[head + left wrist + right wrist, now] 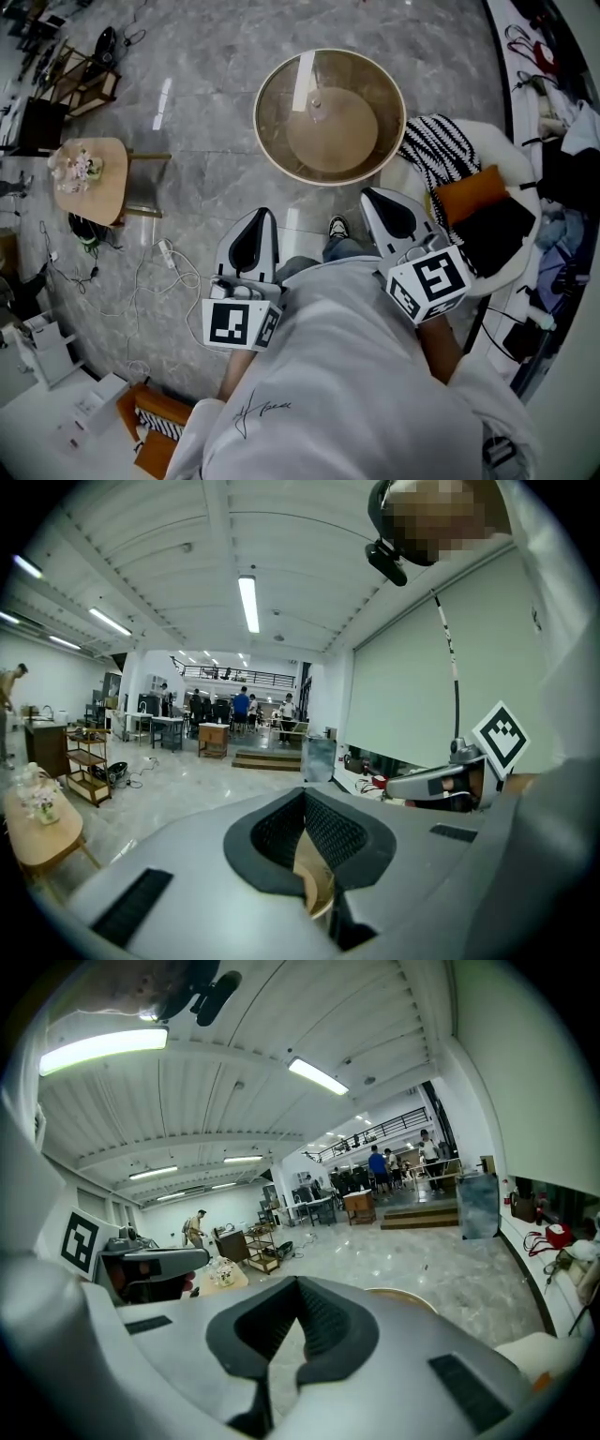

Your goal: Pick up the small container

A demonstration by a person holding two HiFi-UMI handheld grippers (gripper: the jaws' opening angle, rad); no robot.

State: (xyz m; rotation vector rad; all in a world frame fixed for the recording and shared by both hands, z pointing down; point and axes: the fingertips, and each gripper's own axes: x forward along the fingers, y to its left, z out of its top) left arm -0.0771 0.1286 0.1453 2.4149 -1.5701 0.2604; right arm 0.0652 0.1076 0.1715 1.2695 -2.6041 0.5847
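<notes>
In the head view a round glass-topped table (pixel 272 141) stands on the floor ahead of me. A small pale object (pixel 316 101) sits near its middle, too small to tell what it is. I see no other small container. My left gripper (pixel 251 246) and right gripper (pixel 394 217) are held close to my body, above the floor and short of the table. Both pairs of jaws meet at the tips with nothing between them. The left gripper (pixel 302 794) looks out across a big hall. The right gripper (pixel 297 1283) has the table's rim (pixel 403 1295) just beyond it.
A white chair (pixel 487 141) at the right carries a striped cushion (pixel 441 150), an orange cushion (pixel 473 192) and a black one. At the left stand a small wooden table (pixel 103 187) with flowers, a power strip with cables (pixel 167 255) and white boxes (pixel 56 352). People stand far off in the hall.
</notes>
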